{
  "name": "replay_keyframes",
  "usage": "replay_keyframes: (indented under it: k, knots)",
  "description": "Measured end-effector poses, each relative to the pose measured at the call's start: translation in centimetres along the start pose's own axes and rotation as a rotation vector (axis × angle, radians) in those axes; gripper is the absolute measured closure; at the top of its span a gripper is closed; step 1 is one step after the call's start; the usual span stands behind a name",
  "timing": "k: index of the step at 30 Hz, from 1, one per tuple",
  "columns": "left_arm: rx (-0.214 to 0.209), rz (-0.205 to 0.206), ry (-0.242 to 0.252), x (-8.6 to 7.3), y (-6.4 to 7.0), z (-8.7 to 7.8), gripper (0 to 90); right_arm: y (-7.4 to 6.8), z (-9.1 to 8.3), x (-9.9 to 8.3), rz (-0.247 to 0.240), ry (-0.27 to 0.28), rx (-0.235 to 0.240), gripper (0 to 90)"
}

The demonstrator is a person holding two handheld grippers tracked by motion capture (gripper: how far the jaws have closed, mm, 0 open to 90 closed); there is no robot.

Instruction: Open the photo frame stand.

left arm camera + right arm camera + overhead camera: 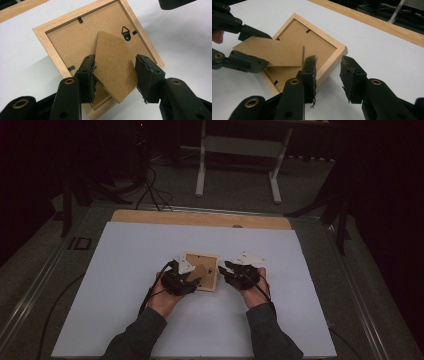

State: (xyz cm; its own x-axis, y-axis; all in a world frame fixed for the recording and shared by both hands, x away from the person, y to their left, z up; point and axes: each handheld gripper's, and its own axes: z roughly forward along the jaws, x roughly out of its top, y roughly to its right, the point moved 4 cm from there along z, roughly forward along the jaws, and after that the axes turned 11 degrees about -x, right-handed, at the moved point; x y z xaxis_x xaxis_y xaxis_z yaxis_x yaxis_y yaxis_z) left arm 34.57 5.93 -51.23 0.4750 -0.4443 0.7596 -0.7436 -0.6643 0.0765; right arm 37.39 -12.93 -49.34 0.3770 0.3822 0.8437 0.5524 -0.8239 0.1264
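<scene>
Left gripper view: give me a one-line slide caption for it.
Left tool straddles the raised cardboard stand on the back of a face-down wooden picture frame, jaws apart on either side.

The frame (47,47) is pale, smooth wood; its backing (75,42) and stand (113,67) are matt brown fibreboard. The fingers (147,77) carry rough, torn black pads.

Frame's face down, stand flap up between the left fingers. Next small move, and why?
Probably close the left gripper on the stand flap: its fingers straddle the flap with gaps showing. The right gripper is open around the picture frame corner, placed to steady it.
</scene>
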Motion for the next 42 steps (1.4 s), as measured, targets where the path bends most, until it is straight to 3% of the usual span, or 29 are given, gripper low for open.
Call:
replay_keyframes:
  k: [22,36,42]
  knots:
    - [0.039,0.044,0.042,-1.1,0.6,-0.5,52.9,0.5,0.4,0.5,0.042,-0.002,0.027,58.5]
    - [0.082,0.112,0.048,-1.6,1.2,-0.6,52.8,0.1,0.9,1.1,0.03,-0.019,0.048,52.5]
    - [0.1,0.143,0.043,-1.9,1.4,-0.6,52.7,0.1,1.5,1.1,0.041,-0.04,0.054,45.4]
